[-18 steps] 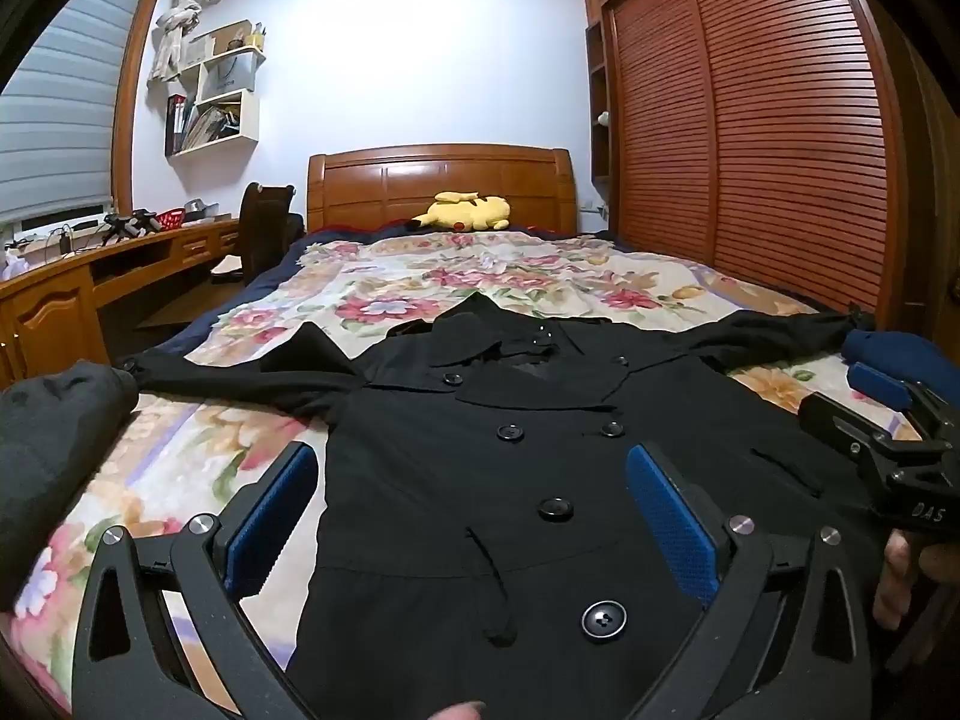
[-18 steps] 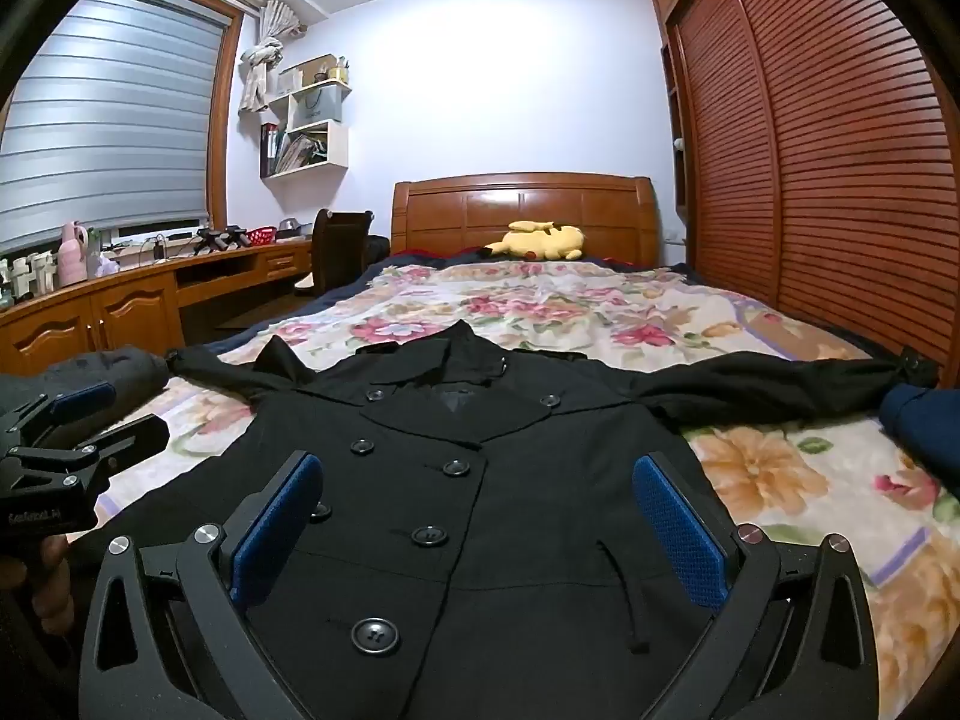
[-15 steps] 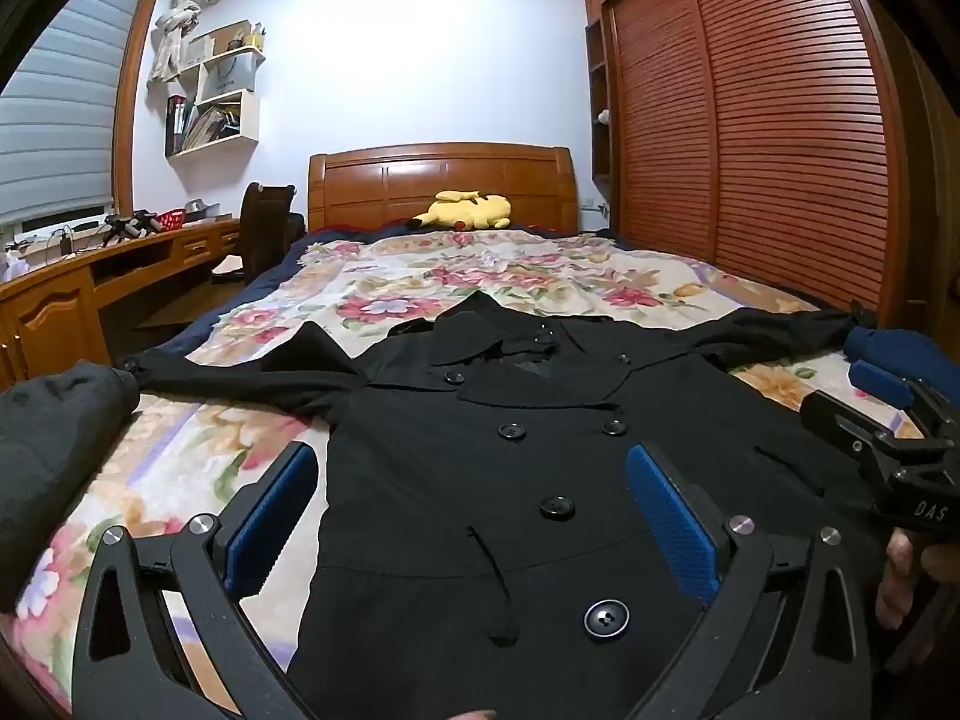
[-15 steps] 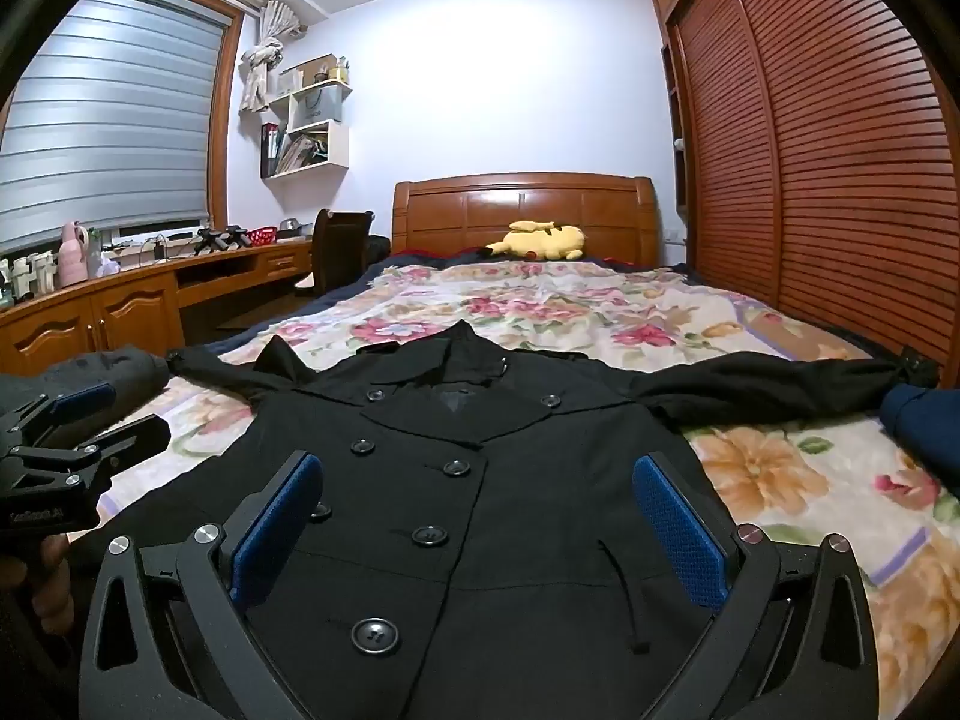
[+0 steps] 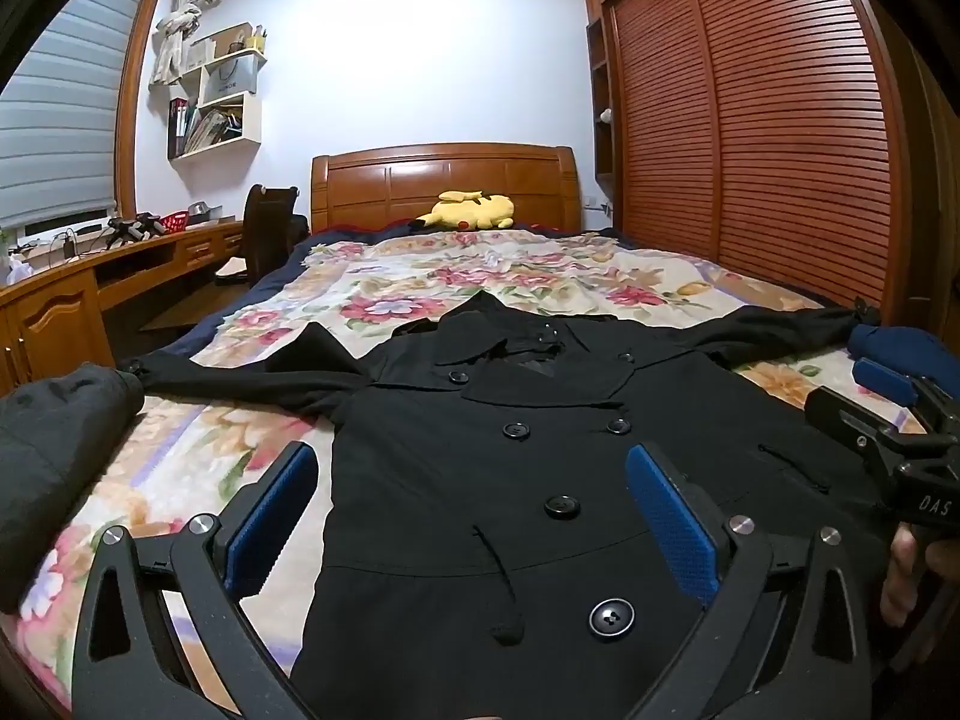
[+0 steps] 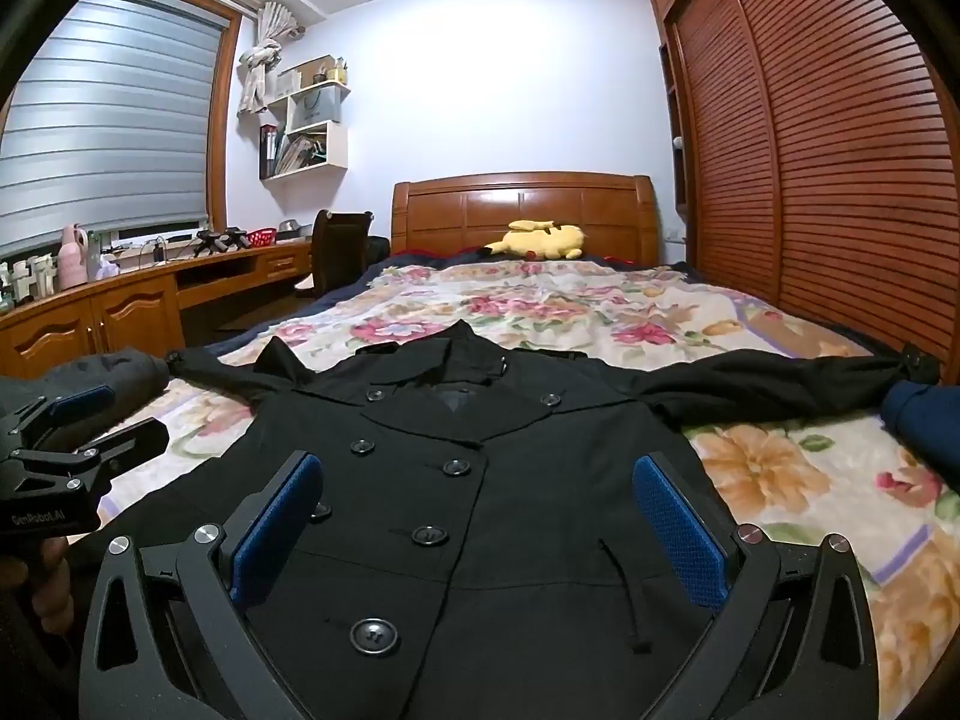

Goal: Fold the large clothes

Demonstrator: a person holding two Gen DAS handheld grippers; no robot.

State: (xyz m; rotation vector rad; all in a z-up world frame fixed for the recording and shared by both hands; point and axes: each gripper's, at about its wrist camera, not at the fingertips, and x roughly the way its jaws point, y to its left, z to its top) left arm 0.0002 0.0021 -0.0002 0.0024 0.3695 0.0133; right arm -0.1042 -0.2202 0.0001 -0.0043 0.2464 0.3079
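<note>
While both pairs of tongs hover low over the hem end of the black coat (image 5: 540, 480), nothing is gripped yet; the left tongs (image 5: 471, 516) stand spread to their widest, blue pads clear of the cloth and nothing pinched between them; the right tongs (image 6: 477, 525) likewise gape fully, pads empty, fabric passing beneath the gap rather than inside it.

Outward from there, the coat lies flat and face up on the floral bedspread (image 6: 600, 300), buttons showing; its long axis runs straight away from both tongs, hem nearest, collar pointing toward the wooden headboard (image 6: 522, 210); the sleeves stretch out crosswise, one to each side of the collar.

Relative to the coat's button line, the left tongs sit over its left half and the right tongs over its right half, so each is nearer its own sleeve; the sleeve on the wardrobe side ends just beside a dark blue garment (image 6: 924, 420); the other sleeve ends beside a dark grey bundle (image 5: 54, 444) at the bed's desk-side edge.

My read: folding has not begun, and a likely opener is bringing a sleeve in across the chest; the yellow plush toy (image 5: 471, 210) by the headboard is well apart from all this.
</note>
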